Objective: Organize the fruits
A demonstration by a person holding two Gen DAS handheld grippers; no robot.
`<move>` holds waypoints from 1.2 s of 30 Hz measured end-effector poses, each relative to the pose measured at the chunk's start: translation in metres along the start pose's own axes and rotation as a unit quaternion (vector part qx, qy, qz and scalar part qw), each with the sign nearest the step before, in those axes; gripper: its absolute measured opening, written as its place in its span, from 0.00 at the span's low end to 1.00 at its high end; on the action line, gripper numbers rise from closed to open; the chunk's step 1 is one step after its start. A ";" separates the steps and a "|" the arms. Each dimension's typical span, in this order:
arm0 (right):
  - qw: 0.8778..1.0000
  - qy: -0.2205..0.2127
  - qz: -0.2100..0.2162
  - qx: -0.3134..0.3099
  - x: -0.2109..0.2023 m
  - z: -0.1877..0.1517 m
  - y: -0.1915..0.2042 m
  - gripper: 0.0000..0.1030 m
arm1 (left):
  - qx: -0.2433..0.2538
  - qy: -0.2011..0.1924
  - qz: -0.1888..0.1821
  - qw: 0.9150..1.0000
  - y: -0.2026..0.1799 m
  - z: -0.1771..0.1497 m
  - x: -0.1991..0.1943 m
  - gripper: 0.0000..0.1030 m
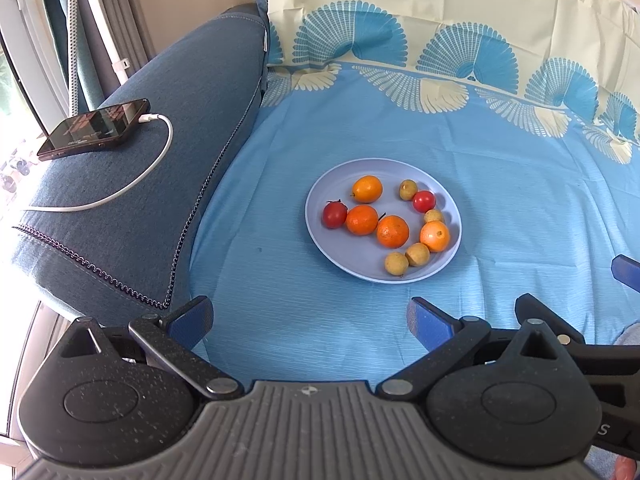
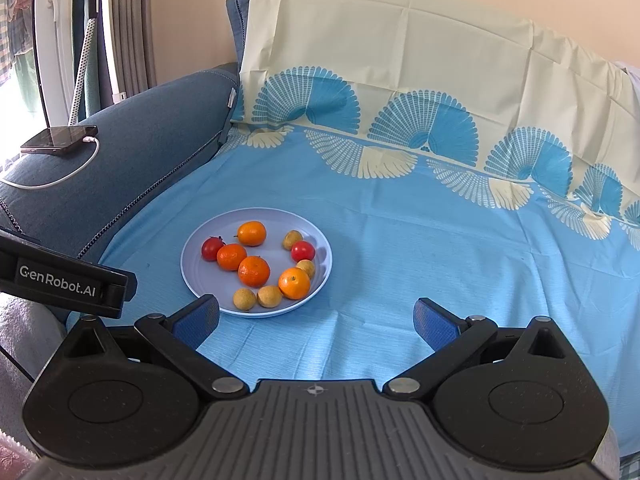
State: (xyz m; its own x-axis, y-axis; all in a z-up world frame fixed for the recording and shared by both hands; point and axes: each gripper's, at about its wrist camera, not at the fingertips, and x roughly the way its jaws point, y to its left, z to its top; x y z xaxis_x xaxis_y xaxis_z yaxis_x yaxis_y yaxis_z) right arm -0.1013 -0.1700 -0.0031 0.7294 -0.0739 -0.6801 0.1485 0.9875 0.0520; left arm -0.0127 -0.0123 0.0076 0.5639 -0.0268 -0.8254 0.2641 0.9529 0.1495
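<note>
A pale blue plate (image 1: 328,200) (image 2: 196,272) lies on the blue cloth and carries mixed fruit. On it are several oranges, such as one (image 1: 393,231) (image 2: 254,271) in the middle, two red tomatoes (image 1: 334,214) (image 1: 423,201) (image 2: 212,248) (image 2: 303,251), and several small yellow-brown fruits (image 1: 396,263) (image 2: 244,298). My left gripper (image 1: 310,322) hovers open a short way in front of the plate, with nothing between its fingers. My right gripper (image 2: 316,322) is open too and holds nothing; its left fingertip (image 2: 198,318) is near the plate's front rim.
A blue cushion (image 1: 140,160) (image 2: 140,152) lies left of the cloth, with a phone (image 1: 94,128) (image 2: 60,139) on a white charging cable (image 1: 132,184). A cream and blue patterned cloth (image 2: 400,80) rises behind. The left gripper's body (image 2: 60,280) shows at the right wrist view's left edge.
</note>
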 end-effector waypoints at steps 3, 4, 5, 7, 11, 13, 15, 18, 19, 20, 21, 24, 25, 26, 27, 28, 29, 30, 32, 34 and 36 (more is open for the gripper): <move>1.000 0.000 0.000 0.000 0.000 0.000 0.000 0.99 | 0.000 0.000 0.000 1.000 0.000 0.000 0.000 1.00; 1.000 0.000 0.000 0.000 0.000 0.000 0.000 0.99 | 0.000 0.000 0.000 1.000 0.000 0.000 0.000 1.00; 1.000 0.000 0.000 0.000 0.000 0.000 0.000 0.99 | 0.000 0.000 0.000 1.000 0.000 0.000 0.000 1.00; 1.000 0.000 0.000 0.000 0.000 0.000 0.000 0.99 | 0.000 0.000 0.000 1.000 0.000 0.000 0.000 1.00; 1.000 0.000 0.000 0.000 0.000 0.000 0.001 0.99 | 0.000 0.000 0.000 1.000 0.000 0.000 0.000 1.00; 1.000 0.000 0.000 0.000 0.000 0.000 0.000 0.99 | 0.000 0.000 0.001 1.000 0.000 0.000 0.001 1.00; 1.000 0.000 0.001 -0.001 0.001 0.000 0.000 0.99 | 0.000 0.000 0.001 1.000 0.000 0.000 0.001 1.00; 1.000 0.000 0.000 -0.001 0.001 0.000 0.001 0.99 | 0.000 0.000 0.001 1.000 0.000 0.000 0.001 1.00; 1.000 0.000 0.000 -0.001 0.001 0.000 0.001 0.99 | 0.000 0.000 0.001 1.000 0.000 0.000 0.001 1.00; 1.000 0.000 0.000 -0.001 0.001 0.000 0.000 0.99 | 0.000 0.000 0.001 1.000 0.000 0.000 0.001 1.00; 1.000 0.000 0.000 -0.001 0.001 0.000 0.001 0.99 | 0.000 0.000 0.001 1.000 0.000 0.000 0.001 1.00; 1.000 0.000 0.000 -0.001 0.001 0.000 0.001 0.99 | 0.001 0.000 0.001 1.000 0.000 0.000 0.001 1.00; 1.000 0.000 0.000 -0.001 0.001 0.000 0.001 0.99 | 0.000 0.001 0.001 1.000 0.000 0.000 0.001 1.00; 1.000 0.000 0.000 -0.001 0.001 0.000 0.001 0.99 | 0.000 0.002 0.000 1.000 0.000 0.000 0.001 1.00; 1.000 0.000 0.000 -0.001 0.001 0.000 0.001 0.99 | -0.001 0.004 -0.001 1.000 0.001 0.000 0.001 1.00; 1.000 0.000 0.000 -0.001 0.002 0.000 0.001 0.99 | -0.002 0.005 -0.001 1.000 0.001 -0.001 0.002 1.00; 1.000 0.001 0.000 -0.001 0.002 0.000 0.001 0.99 | -0.003 0.006 -0.002 1.000 0.001 -0.001 0.002 1.00; 1.000 0.001 0.000 -0.001 0.002 0.000 0.001 0.99 | -0.003 0.007 -0.001 1.000 0.001 -0.001 0.003 1.00; 1.000 0.001 0.001 -0.001 0.002 0.000 0.001 0.99 | -0.002 0.008 0.000 1.000 0.001 -0.001 0.003 1.00; 1.000 0.002 0.001 -0.002 0.004 -0.001 0.001 0.99 | -0.002 0.009 0.001 1.000 0.001 -0.001 0.004 1.00; 1.000 0.002 0.002 -0.002 0.004 -0.001 0.001 0.99 | -0.003 0.013 0.002 1.000 0.000 0.000 0.005 1.00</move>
State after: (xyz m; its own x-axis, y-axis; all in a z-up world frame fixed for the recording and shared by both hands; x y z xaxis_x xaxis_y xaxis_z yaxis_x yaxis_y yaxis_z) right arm -0.0992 -0.1696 -0.0062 0.7268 -0.0701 -0.6832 0.1431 0.9884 0.0508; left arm -0.0098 -0.0127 0.0032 0.5447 -0.0153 -0.8385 0.2563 0.9550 0.1491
